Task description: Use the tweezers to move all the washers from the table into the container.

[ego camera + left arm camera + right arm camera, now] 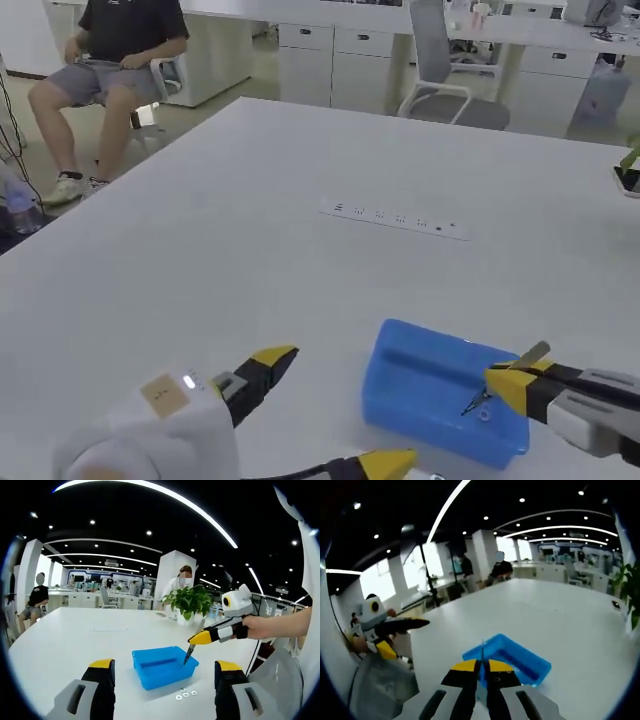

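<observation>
3 washers (185, 695) lie on the white table (75, 640) just outside the blue container (155, 672), on its wall nearest the left gripper (165, 665), whose jaws are spread and empty. The right gripper (481, 664) pinches the tweezers (188, 654), tips down over the container's far corner.

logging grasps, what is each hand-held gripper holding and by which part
Right hand-held gripper: tweezers, clamped mid-body, tips free above the blue container. Left hand-held gripper: nothing, jaws open.

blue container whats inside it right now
The tweezers dip into the blue container, with what may be a washer at their tips. The floor elsewhere looks bare; the right gripper covers its right corner.
</observation>
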